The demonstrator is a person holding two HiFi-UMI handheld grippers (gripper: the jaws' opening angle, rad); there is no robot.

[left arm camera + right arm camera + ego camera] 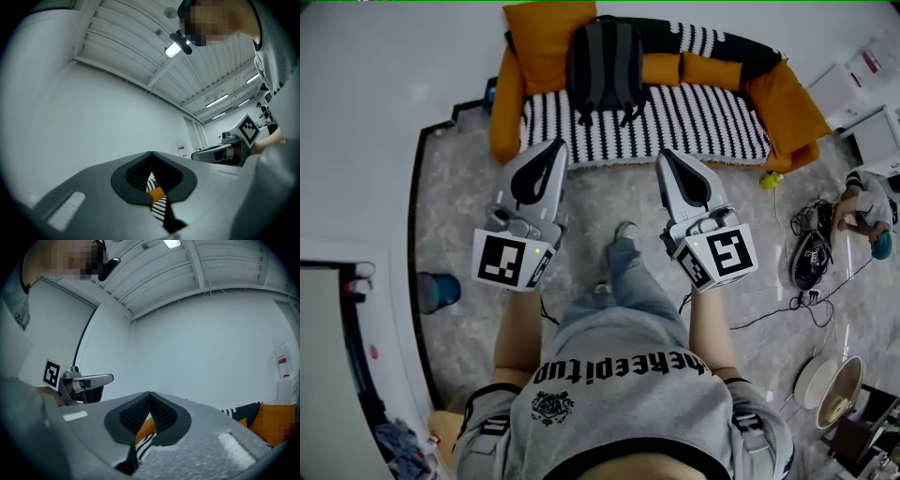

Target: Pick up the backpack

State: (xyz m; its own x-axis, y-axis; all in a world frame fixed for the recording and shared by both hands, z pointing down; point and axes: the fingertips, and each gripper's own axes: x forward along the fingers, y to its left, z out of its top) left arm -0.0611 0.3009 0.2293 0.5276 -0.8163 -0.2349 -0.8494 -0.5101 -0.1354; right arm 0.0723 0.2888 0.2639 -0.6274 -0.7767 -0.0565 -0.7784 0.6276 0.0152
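A dark grey backpack stands upright on the striped sofa, leaning against an orange cushion. Both grippers are held out in front of the person's body, short of the sofa's front edge and apart from the backpack. My left gripper points toward the sofa's left part, jaws together with nothing between them. My right gripper points toward the sofa's middle, also shut and empty. In the left gripper view the jaw tips meet, with striped fabric and orange seen past them. The right gripper view shows the same closed tips.
Orange cushions line the sofa's back and both ends. A blue bin stands on the marble floor at the left. At the right a person crouches among cables and a dark bag. A yellow object lies by the sofa's right corner.
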